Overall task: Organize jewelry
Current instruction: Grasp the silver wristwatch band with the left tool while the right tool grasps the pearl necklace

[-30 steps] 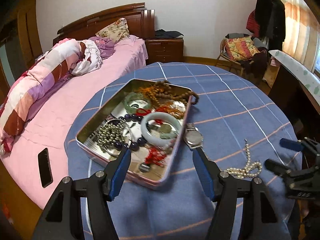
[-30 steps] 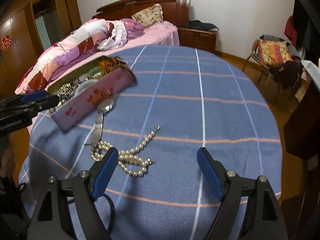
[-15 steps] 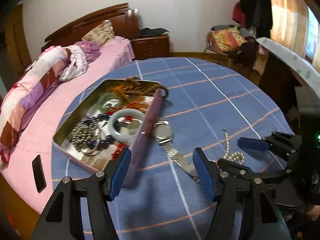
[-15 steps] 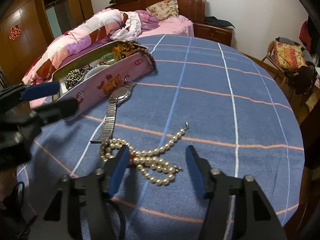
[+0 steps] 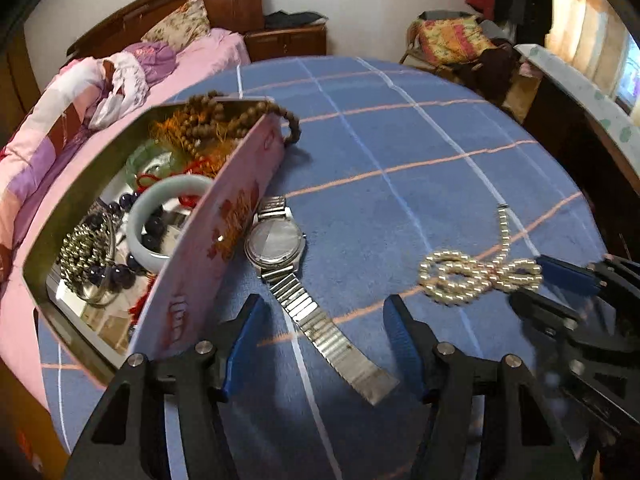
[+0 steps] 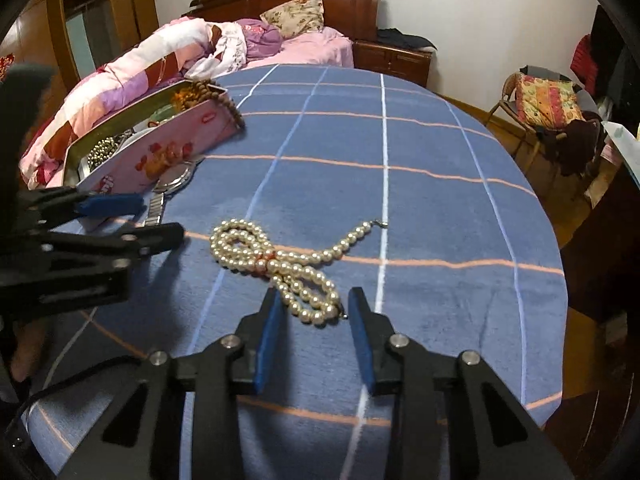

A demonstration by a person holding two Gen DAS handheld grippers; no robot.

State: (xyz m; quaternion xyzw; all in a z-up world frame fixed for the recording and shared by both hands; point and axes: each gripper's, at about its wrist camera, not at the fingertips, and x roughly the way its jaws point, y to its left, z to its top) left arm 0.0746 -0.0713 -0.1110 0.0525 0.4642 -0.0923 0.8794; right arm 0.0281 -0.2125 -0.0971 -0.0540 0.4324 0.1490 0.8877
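On the blue checked cloth (image 6: 420, 140) my right gripper (image 6: 314, 308) sits low over the pearls (image 6: 280, 264), its jaws closing with the near loop of the strand between the blue pads; as far as I can see, the pads have not pressed on the beads yet. The pearls lie in a loose figure-eight, one end trailing off to a small clasp. My left gripper (image 5: 320, 316) is spread wide over the metal strap of the watch (image 5: 276, 240), gripping nothing. The watch lies flat with its case just beside the long pink wall of the tin (image 5: 224, 216), possibly touching it. That wall carries red and orange printed motifs and some red characters (too blurred for me to read), and I can make out no brand on the watch dial. Inside the tin I see a pale bangle (image 5: 160, 216), dark round beads, a coil of metallic beads, red cord and a green bangle, while a string of brown wooden beads (image 5: 240, 116) hangs over the far corner onto the cloth.
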